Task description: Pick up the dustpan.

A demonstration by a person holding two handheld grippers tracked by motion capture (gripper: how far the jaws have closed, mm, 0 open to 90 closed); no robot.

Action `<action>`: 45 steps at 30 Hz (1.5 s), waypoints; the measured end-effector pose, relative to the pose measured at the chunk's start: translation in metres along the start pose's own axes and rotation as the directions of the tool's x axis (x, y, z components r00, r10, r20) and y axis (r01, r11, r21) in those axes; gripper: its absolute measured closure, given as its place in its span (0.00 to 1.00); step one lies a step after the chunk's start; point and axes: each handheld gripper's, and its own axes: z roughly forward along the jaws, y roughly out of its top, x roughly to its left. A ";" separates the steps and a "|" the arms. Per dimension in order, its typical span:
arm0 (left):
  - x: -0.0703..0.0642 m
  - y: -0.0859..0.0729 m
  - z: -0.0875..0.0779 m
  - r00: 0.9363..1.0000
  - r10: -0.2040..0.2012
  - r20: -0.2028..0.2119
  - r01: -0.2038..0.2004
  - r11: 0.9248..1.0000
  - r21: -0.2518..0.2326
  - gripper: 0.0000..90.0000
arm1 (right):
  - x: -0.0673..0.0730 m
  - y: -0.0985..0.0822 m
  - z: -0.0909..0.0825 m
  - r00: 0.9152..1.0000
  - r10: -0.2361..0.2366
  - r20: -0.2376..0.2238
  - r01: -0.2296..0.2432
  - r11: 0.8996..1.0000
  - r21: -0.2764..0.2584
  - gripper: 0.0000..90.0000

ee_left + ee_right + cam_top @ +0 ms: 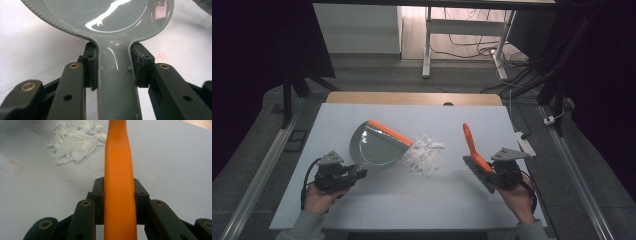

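Holding the grey dustpan point(374, 146) by its handle, your left tool point(354, 175) has its jaws clamped on either side of that handle, as the left gripper view makes plain: both pads point(91, 66) press against the handle just behind the point where it widens into the pan point(100, 15). Take the heap of white paper scraps point(424, 154) as your landmark. The dustpan lies on the white worktop point(412, 200) just to the left of the heap, and its orange front lip point(390, 132) faces the scraps, with the nearest ones touching it or very nearly so. Your left hand point(317, 197) sits well to the left of the heap and nearer to you.

Your right tool point(492, 170) is closed on an orange brush handle point(472, 145); in the right gripper view the handle point(119, 195) runs straight up between the two pads, which grip it on both sides. That handle stands to the right of the heap, apart from it, slanting up and away from you, and its far tip is raised off the worktop. The brush end cannot be made out. Your right hand point(517, 200) rests to the right of the heap, nearer to you.
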 end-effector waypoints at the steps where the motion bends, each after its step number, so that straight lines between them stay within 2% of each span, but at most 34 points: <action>1: -0.002 0.000 0.001 1.000 0.003 0.004 -0.003 1.000 0.003 0.68 | 0.001 0.001 0.000 1.000 0.001 -0.004 -0.001 1.000 -0.002 0.78; 8: -0.011 0.001 0.007 0.998 0.040 0.039 -0.042 0.999 0.028 0.68 | 0.004 0.002 0.001 1.000 -0.004 -0.011 0.004 1.000 -0.004 0.78; 15: -0.014 0.001 0.006 0.995 0.063 0.073 -0.066 0.997 0.040 0.68 | 0.006 0.003 0.002 1.000 -0.006 -0.018 0.006 1.000 -0.007 0.78; 25: -0.013 -0.002 -0.001 0.984 0.135 0.116 -0.144 0.987 0.074 0.68 | 0.006 0.006 0.003 1.000 0.002 -0.025 -0.002 1.000 -0.025 0.78; 29: -0.011 -0.003 -0.004 0.982 0.151 0.116 -0.163 0.982 0.100 0.68 | 0.006 0.009 0.005 1.000 0.003 -0.030 -0.003 0.999 -0.032 0.78; 36: -0.006 -0.005 -0.010 0.981 0.156 0.116 -0.171 0.976 0.134 0.68 | 0.008 0.019 0.010 0.999 0.003 -0.043 -0.005 0.999 -0.048 0.78; 40: -0.003 -0.007 -0.013 0.980 0.167 0.109 -0.183 0.970 0.160 0.68 | 0.008 0.026 0.016 0.999 0.005 -0.049 -0.008 0.998 -0.058 0.78; 45: 0.001 -0.010 -0.016 0.981 0.160 0.111 -0.179 0.967 0.184 0.68 | 0.010 0.036 0.024 0.998 0.004 -0.056 -0.008 0.998 -0.068 0.78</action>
